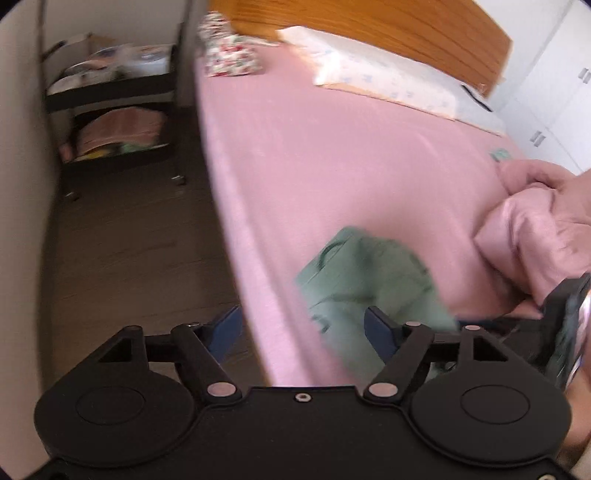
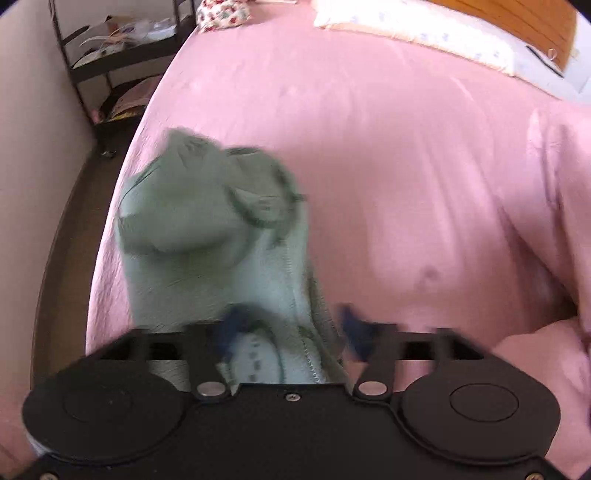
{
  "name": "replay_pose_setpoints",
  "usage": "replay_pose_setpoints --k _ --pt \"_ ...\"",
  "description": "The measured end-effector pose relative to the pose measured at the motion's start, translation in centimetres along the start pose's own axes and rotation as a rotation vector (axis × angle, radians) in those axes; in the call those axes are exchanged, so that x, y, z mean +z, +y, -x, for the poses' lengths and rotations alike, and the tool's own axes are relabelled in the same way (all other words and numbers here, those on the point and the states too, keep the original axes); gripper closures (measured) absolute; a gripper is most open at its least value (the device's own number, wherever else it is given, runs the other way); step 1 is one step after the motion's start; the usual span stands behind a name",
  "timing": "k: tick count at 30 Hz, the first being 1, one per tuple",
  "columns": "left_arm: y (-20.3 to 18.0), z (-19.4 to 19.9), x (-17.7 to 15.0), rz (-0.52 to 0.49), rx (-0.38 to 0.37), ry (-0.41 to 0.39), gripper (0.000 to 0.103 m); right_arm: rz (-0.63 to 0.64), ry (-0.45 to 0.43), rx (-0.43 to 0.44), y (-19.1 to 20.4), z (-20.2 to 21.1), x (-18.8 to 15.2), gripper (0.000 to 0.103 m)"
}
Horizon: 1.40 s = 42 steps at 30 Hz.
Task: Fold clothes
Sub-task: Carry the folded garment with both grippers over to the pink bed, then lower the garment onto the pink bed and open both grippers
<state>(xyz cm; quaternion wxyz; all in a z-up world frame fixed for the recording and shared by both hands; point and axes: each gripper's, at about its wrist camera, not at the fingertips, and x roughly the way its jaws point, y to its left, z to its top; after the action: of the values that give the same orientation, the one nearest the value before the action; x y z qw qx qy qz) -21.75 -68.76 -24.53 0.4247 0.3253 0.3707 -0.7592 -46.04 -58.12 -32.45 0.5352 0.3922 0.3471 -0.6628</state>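
Left: shelf cart (image 1: 114,92) on the floor beside the bed (image 1: 332,155). Left tool (image 1: 303,328) spread wide, gripping nothing, over the bed edge. Green garment (image 1: 365,280) bunched on the pink sheet near that edge. Right tool (image 2: 291,332): garment (image 2: 207,236) runs between its fingers; too blurred to tell if pinched. Pillow (image 1: 388,74) at the headboard (image 1: 388,29), pink quilt (image 1: 535,229) far right.

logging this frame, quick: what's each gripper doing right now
left gripper: open, holding nothing, at the bed edge.
right gripper: green garment lies between its fingers; blurred, grip cannot be told.
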Motion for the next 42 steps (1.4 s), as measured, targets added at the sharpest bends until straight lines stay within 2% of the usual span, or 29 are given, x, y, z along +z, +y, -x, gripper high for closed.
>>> replay_pose_setpoints --k 1,4,5,8,10,15,18,19,25,28,32,36,42 --pt "0.5 0.6 -0.8 0.005 0.024 0.009 0.030 0.008 -0.024 -0.032 -0.1 0.6 0.1 0.000" --pt "1.1 2.5 -2.9 -0.011 0.064 0.012 0.029 0.021 -0.075 -0.095 0.1 2.8 0.2 0.000" --pt "1.4 3.2 -3.6 -0.013 0.068 0.012 0.028 0.013 -0.089 -0.091 0.5 3.7 0.3 0.000" --pt "2.5 6.3 -5.6 -0.008 0.069 -0.007 0.027 -0.006 -0.129 -0.001 2.5 5.4 0.8 0.000" --pt "2.7 8.4 -6.4 0.003 0.068 -0.030 0.026 -0.001 -0.155 0.018 4.4 7.1 1.2 0.000" --pt "2.4 14.1 -8.3 0.000 0.105 -0.095 0.024 0.011 -0.178 -0.001 6.8 8.7 1.2 0.000" --pt "3.4 17.5 -10.6 0.002 0.140 -0.124 0.023 0.043 -0.199 -0.028 7.5 9.4 1.1 0.000" --pt "3.9 18.5 -11.5 0.006 0.150 -0.128 0.023 0.060 -0.206 -0.042 7.7 9.3 1.2 0.000" --pt "4.5 24.5 -15.3 0.045 0.211 -0.187 0.023 0.187 -0.203 -0.144 8.6 2.3 4.1 0.003" --pt "2.4 24.8 -15.1 0.064 0.255 -0.216 0.023 0.121 -0.125 -0.231 6.6 -1.1 6.3 0.003" --pt "1.3 25.7 -15.8 0.110 0.281 -0.270 0.018 0.018 -0.090 -0.287 3.6 -2.1 7.9 0.003" --pt "1.0 26.4 -16.2 0.146 0.288 -0.310 0.017 0.054 -0.118 -0.259 4.7 0.7 7.6 0.003" --pt "1.7 27.0 -15.9 0.200 0.283 -0.351 0.017 0.118 -0.165 -0.166 9.0 5.5 7.8 0.003"
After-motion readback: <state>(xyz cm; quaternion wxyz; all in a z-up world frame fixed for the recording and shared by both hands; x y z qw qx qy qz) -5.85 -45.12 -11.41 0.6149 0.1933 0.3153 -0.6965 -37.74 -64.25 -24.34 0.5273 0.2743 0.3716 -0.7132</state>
